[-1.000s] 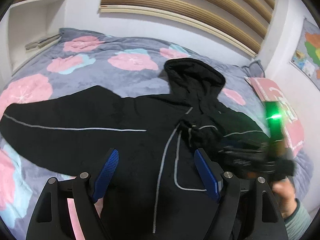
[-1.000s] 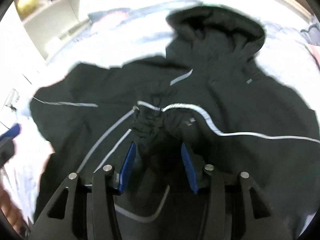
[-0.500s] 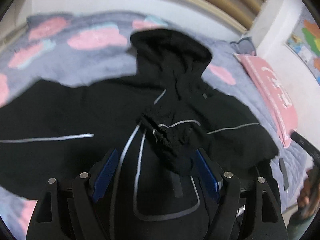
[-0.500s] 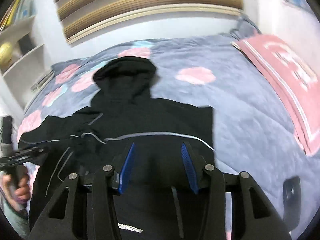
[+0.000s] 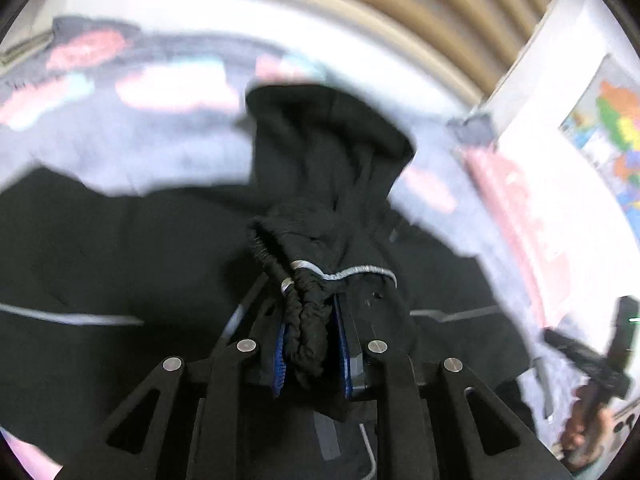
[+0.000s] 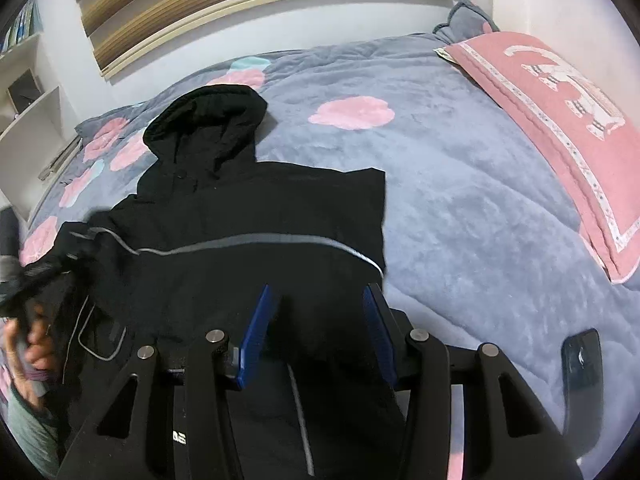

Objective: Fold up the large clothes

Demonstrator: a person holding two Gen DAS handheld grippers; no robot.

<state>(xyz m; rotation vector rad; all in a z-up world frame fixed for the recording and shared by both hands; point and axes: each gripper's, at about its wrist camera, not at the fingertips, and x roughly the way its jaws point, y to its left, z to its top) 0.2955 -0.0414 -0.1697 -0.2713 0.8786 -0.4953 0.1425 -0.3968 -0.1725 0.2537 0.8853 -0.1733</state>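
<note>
A black hooded jacket [image 6: 256, 216] with thin grey piping lies spread on the bed, hood [image 6: 208, 120] toward the headboard; it also shows in the left wrist view [image 5: 100, 248]. My left gripper [image 5: 310, 344] is shut on the jacket's bunched sleeve cuff [image 5: 306, 320], held over the jacket's chest. In the right wrist view the left gripper [image 6: 28, 280] shows blurred at the left edge with the sleeve. My right gripper [image 6: 318, 328] is open and empty, just above the jacket's right side, whose sleeve is folded in.
The bed has a grey quilt [image 6: 460, 184] with pink flower patches. A pink pillow [image 6: 560, 120] lies at the right. A dark phone [image 6: 582, 372] lies on the quilt near the right gripper. White shelves [image 6: 28, 120] stand at the left.
My left gripper has shut on the sleeve cuff that lay between its open fingers. My right gripper let go of the cuff and drew back to the jacket's right side.
</note>
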